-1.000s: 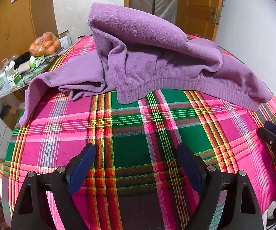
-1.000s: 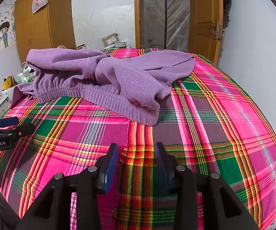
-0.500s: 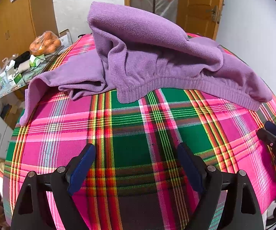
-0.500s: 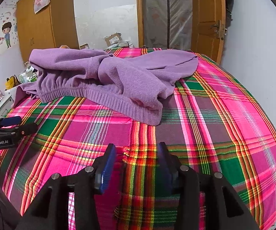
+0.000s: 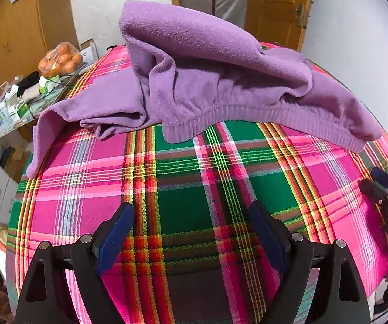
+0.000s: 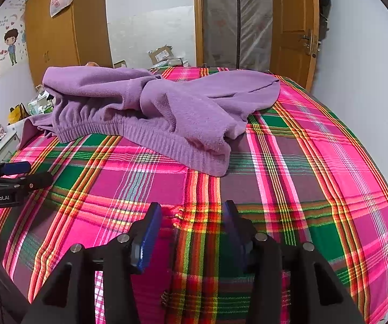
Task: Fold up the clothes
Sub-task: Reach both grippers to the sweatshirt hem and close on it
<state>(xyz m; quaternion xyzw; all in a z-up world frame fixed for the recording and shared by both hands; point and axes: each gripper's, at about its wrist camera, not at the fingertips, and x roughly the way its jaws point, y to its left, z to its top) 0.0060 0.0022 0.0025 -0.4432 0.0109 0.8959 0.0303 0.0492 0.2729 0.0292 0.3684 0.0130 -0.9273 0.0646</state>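
Nearest you, your left gripper (image 5: pixel 191 232) hangs over bare plaid bedspread (image 5: pixel 183 194) with its jaws spread wide and nothing between them; your right gripper (image 6: pixel 192 226) is likewise over bare cloth, its jaws opening with only a puckered ridge of the bedspread lying in the gap, nothing pinched. Beyond both, ahead and lower down the line each gripper points along, lies the purple fleece garment (image 5: pixel 221 81), crumpled in a heap across the middle of the bed; it is apart from both grippers, untouched. Its ribbed hem (image 5: pixel 288 118) is the edge nearest you, and it runs crosswise, left to right, so the long axis lies across your reach rather than along it. From the right-hand view the hem's right corner (image 6: pixel 210 162) comes closest, almost straight ahead of your right gripper; the gathered end (image 5: pixel 177 132) sits ahead of your left; a loose flap (image 5: pixel 43 135) droops over the bed's left edge. I judge the right hand slightly nearer; each hand probably takes its own end of the hem.
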